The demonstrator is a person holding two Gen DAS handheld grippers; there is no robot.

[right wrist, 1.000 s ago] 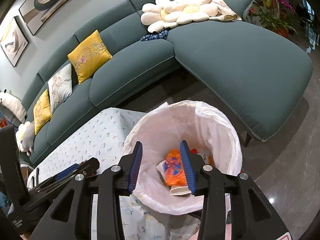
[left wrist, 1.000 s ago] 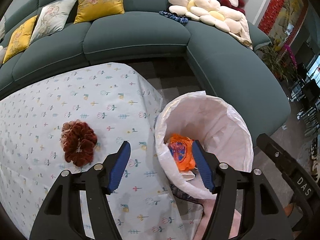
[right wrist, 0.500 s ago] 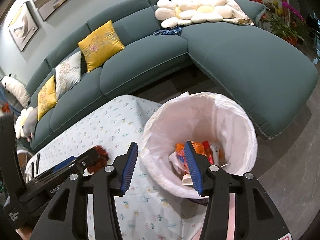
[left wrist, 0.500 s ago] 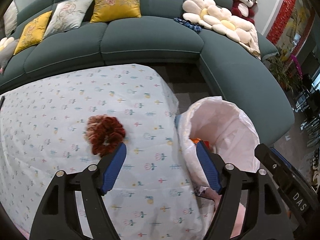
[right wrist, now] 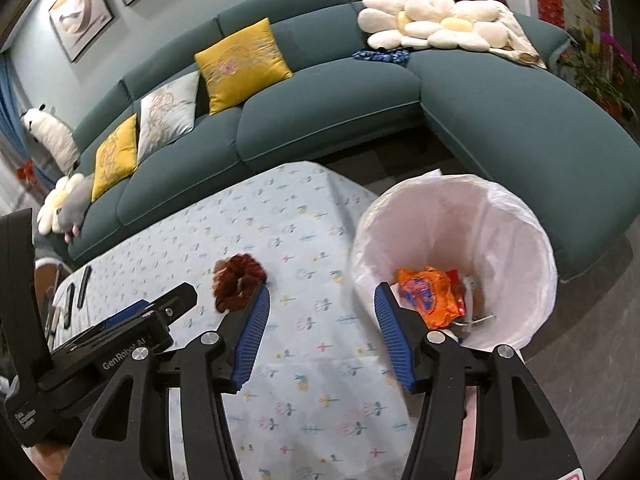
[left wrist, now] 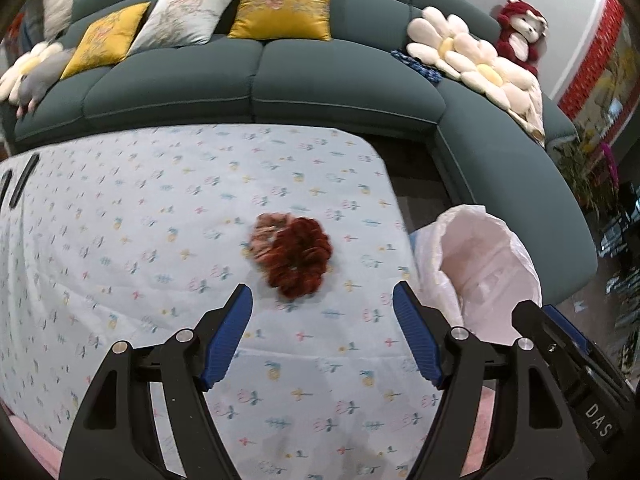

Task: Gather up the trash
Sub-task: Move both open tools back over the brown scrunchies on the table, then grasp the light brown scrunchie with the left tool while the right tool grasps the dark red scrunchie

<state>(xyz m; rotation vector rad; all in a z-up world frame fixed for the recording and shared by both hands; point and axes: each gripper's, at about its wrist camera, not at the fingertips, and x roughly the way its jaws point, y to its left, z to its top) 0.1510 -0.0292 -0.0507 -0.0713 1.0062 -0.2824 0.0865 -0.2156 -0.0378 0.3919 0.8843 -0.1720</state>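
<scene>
Dark red fuzzy scrunchie-like bundle [left wrist: 294, 256] motion-blurred, exact kind unclear. White plastic-lined trash bin [left wrist: 486, 268] interior hidden in left view. Small items beside orange crumpled wrapper [right wrist: 428, 296] unidentifiable. Thin dark objects [right wrist: 76, 294] on table edge too small.

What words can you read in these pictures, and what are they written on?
"DAS" on the right gripper, seen at the edge of the left wrist view.
"GenRobot AI" on the left gripper, seen from the right wrist view; the last letters are partly cut off.
Small white print lower on that same gripper: too small to read.
The print on the orange wrapper in the bin: too blurred to read.
</scene>
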